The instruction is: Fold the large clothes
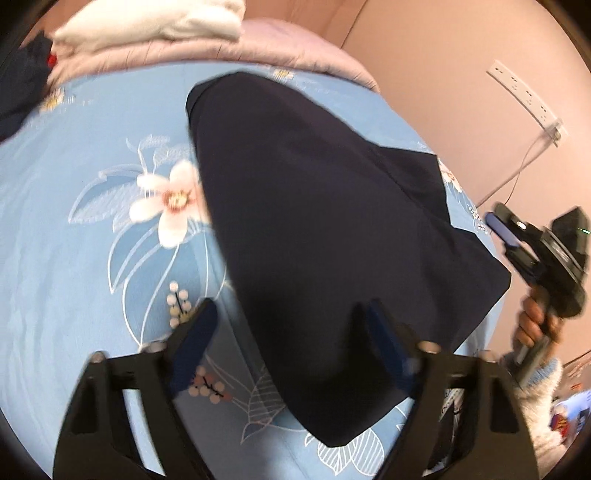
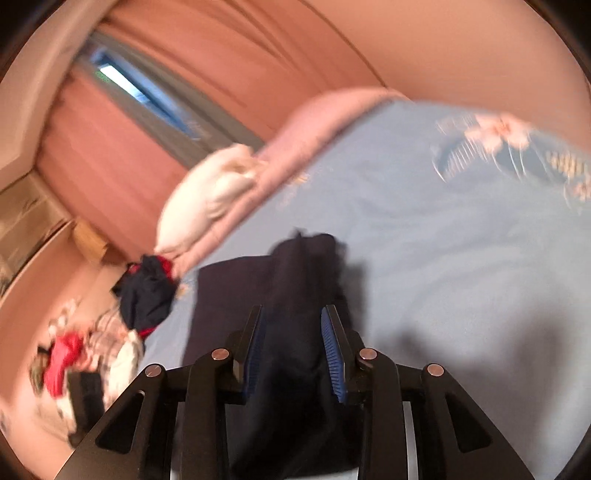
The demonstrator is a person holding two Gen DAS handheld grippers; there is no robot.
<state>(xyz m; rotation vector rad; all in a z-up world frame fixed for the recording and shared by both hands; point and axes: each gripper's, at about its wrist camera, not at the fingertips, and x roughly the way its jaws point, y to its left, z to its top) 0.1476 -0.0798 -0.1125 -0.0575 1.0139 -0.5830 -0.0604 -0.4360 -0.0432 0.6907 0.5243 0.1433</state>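
A large dark navy garment [image 1: 325,229] lies folded on the blue floral bed sheet [image 1: 74,258]. My left gripper [image 1: 291,325] is open just above its near edge, one finger over the sheet, the other over the cloth. My right gripper [image 1: 502,230] shows at the right edge of the left wrist view, beside the garment's right corner. In the right wrist view the garment [image 2: 295,295] runs between the fingers of my right gripper [image 2: 293,325], which stand apart; the view is blurred, and whether they pinch the cloth is unclear.
A white folded cloth [image 1: 155,26] lies on a pink quilt [image 1: 280,48] at the bed's far end. A dark and red garment [image 2: 147,288] sits at the bed's edge. More clothes [image 2: 74,365] lie on the floor. A power strip [image 1: 524,92] hangs on the wall.
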